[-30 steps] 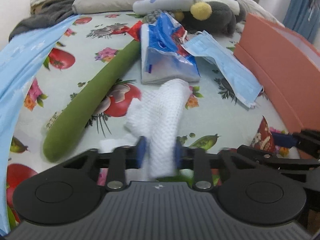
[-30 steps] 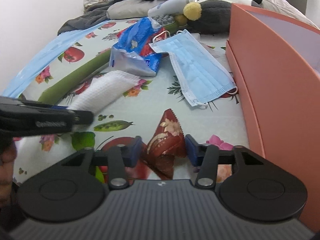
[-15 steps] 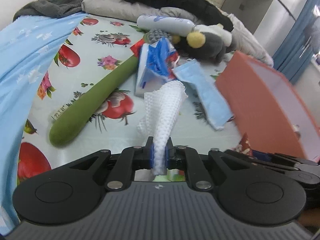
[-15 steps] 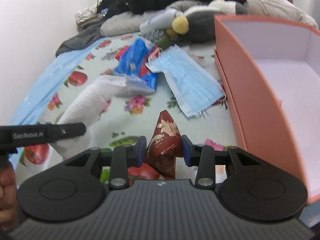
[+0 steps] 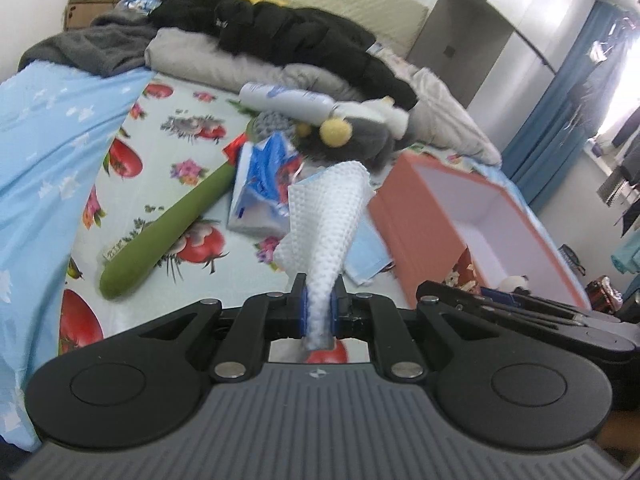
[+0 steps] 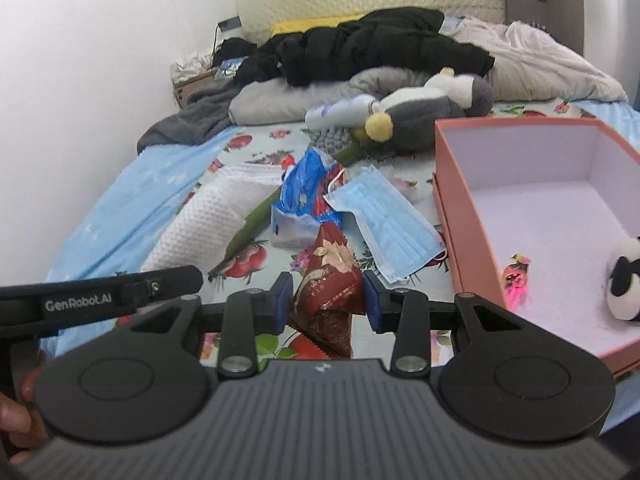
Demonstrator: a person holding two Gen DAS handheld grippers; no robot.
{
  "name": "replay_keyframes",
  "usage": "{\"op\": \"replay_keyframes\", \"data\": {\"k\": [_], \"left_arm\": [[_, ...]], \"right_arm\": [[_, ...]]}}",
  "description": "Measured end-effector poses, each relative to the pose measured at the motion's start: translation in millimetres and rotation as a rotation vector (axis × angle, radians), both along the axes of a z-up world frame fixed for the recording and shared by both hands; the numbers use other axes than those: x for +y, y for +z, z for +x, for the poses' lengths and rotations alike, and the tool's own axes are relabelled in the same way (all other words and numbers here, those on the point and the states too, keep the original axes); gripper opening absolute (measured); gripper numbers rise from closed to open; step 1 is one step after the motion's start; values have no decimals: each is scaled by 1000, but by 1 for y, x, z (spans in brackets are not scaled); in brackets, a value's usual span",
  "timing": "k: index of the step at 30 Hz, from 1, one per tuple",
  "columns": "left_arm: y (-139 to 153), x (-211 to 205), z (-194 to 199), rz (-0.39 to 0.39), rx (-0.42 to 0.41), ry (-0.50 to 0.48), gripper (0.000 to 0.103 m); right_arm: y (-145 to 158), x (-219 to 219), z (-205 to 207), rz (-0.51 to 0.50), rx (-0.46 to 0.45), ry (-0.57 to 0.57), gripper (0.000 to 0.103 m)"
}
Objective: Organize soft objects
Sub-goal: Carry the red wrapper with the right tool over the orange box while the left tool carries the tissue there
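Observation:
My left gripper (image 5: 320,307) is shut on a white waffle-textured cloth (image 5: 330,220), which hangs lifted above the fruit-print bed sheet (image 5: 180,136). My right gripper (image 6: 327,300) is shut on a dark red snack packet (image 6: 330,280), also held off the bed. In the right wrist view the same white cloth (image 6: 200,228) shows at the left, behind the left gripper's finger (image 6: 120,292). An open pink box (image 6: 452,200) stands to the right; a small panda plush (image 6: 624,280) and a pink item (image 6: 516,276) lie inside.
On the sheet lie a long green plush (image 5: 168,232), a blue and white bag (image 6: 304,204) and a blue face mask (image 6: 384,220). A grey plush with a yellow pompom (image 6: 420,112), a white bottle (image 5: 284,98), dark clothes and pillows crowd the far end. A blue blanket (image 5: 44,152) covers the left side.
Both grippers rose from the bed with their loads. The left jaws closed tight on the white cloth, which now hangs in the air. The box's inside has come into view.

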State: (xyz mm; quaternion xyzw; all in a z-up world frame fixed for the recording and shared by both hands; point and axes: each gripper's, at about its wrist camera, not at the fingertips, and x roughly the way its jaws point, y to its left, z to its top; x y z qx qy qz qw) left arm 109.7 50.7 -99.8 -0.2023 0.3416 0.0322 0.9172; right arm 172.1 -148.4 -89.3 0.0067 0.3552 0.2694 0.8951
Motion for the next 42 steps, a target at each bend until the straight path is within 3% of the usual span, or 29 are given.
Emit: {"op": "replay_keyframes", "data": {"k": [9,22,31,42], "left_arm": [[41,-21,-30,11,-68,-8,13],[66,-70,-45,8,-106,-79,13],[66,-106,-25,-23,-96,-189,13],[49,-152,44,-57,-16,-340,13]], "right_arm": [[30,-22,-28,20,-48,-4,41],[48,-64,-44,30,-86,-73,41],[49,-101,-46,11,-81,-163,41],[33,-135,5,-32,-1,-280,41]]}}
